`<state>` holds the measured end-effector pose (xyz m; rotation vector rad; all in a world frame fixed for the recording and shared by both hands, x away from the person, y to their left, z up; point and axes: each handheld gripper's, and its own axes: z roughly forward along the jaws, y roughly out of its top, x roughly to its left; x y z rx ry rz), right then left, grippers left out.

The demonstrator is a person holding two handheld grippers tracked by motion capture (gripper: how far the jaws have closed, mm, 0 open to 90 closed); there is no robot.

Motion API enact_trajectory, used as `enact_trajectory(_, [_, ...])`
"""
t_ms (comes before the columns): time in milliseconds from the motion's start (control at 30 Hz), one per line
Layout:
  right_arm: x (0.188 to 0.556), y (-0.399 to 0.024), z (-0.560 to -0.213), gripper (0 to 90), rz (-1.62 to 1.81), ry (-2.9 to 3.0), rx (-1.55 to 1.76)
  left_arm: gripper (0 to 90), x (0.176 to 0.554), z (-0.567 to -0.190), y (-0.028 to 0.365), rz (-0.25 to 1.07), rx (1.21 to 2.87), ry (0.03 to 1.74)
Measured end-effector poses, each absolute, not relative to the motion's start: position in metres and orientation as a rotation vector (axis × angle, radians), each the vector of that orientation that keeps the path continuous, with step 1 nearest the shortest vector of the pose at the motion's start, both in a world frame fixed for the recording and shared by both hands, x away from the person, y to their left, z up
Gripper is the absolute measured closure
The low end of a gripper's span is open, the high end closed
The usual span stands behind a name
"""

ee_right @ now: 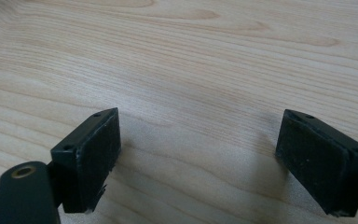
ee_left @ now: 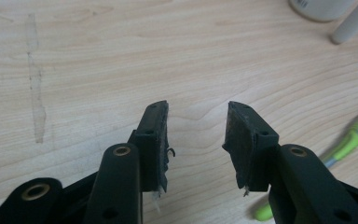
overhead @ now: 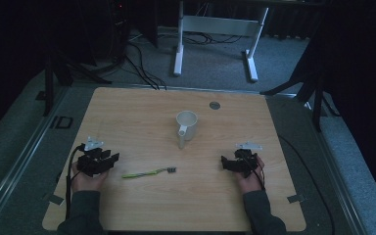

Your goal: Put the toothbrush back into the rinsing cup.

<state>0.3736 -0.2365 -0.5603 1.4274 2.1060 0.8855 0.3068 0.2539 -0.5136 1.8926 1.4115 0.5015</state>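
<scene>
Toothbrush (overhead: 149, 172) lies mid-table (overhead: 142, 105) w/ bare wood around; mug (overhead: 187, 125) behind. Left hand-held gripper (overhead: 108, 159) and right hand-held gripper (overhead: 225, 162) rest low near front edge, both released, holding nothing.

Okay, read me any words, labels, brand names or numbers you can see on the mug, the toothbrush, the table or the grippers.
None can be read.
White ceramic mug: plain, no print visible.
Green and grey toothbrush: any marking too small to tell.
Light wooden table: wood grain, no text; its small round grey disc is too small to read.
Left gripper and right gripper: black, unlabelled.
</scene>
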Motion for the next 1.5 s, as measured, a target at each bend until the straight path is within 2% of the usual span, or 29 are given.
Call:
enact_trajectory(833, [0.374, -0.236, -0.56, 13.5, 0.886, 2.105, 1.43, 56.9, 0.299, -0.469, 0.255, 0.523, 1.887, 1.277])
enact_trajectory(1500, [0.374, -0.236, -0.56, 13.5, 0.886, 2.104, 1.431, 59.7, 0.314, -0.446, 0.243, 0.508, 1.945, 1.174])
